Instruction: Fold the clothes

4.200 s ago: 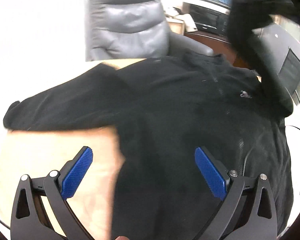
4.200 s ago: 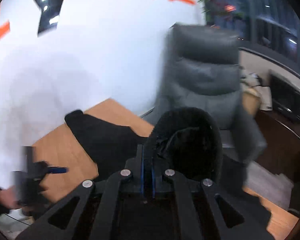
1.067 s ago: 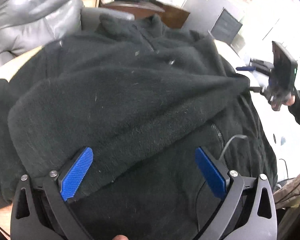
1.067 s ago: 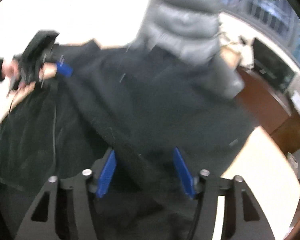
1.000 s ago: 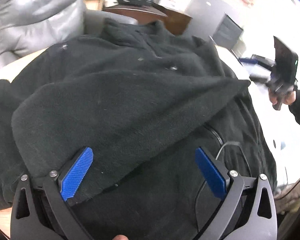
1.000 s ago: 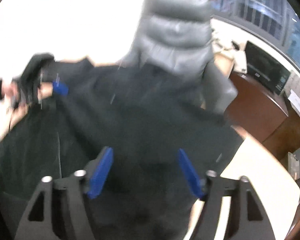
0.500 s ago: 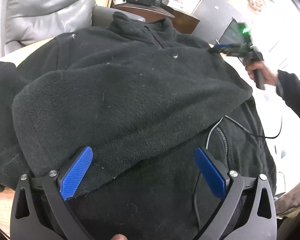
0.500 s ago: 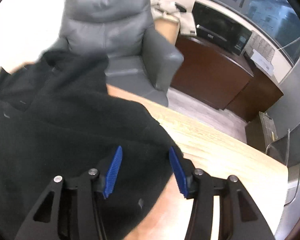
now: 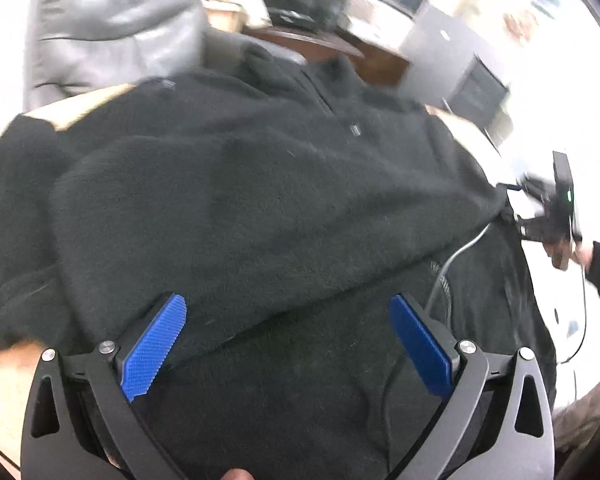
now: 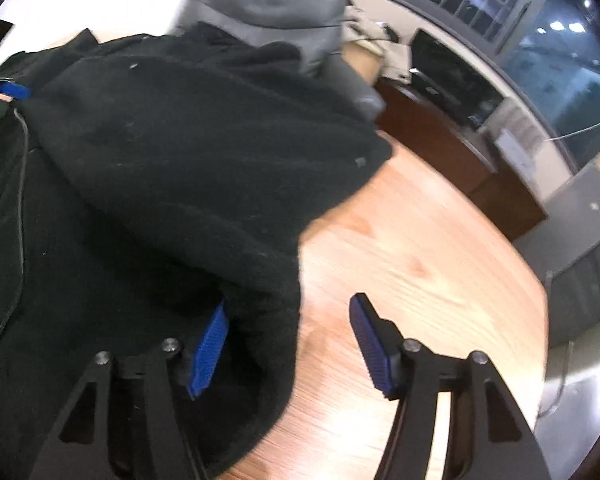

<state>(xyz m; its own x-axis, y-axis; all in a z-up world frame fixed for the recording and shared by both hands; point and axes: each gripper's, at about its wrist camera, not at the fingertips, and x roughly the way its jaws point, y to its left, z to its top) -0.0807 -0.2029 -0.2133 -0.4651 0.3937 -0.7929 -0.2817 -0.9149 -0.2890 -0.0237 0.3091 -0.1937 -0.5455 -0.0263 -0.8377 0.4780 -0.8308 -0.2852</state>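
Note:
A black fleece pullover (image 9: 268,200) lies spread on a wooden table, one sleeve folded across its body. It also shows in the right wrist view (image 10: 172,152), with its right edge over the table (image 10: 420,264). My left gripper (image 9: 286,344) is open, low over the lower body of the fleece, holding nothing. My right gripper (image 10: 288,344) is open at the fleece's right edge; its left finger is against the cloth and its right finger is over bare wood. The right gripper also appears far right in the left wrist view (image 9: 556,216).
A grey leather chair (image 9: 112,28) stands behind the table, also in the right wrist view (image 10: 268,0). A dark wooden cabinet (image 10: 452,136) with a black appliance is beyond. A thin cable (image 9: 456,256) lies over the fleece. A grey box (image 10: 584,280) sits at the right.
The right gripper has let go of the sleeve it carried across and moved to the fleece's right edge. It has opened wider. The left gripper stays open over the fleece.

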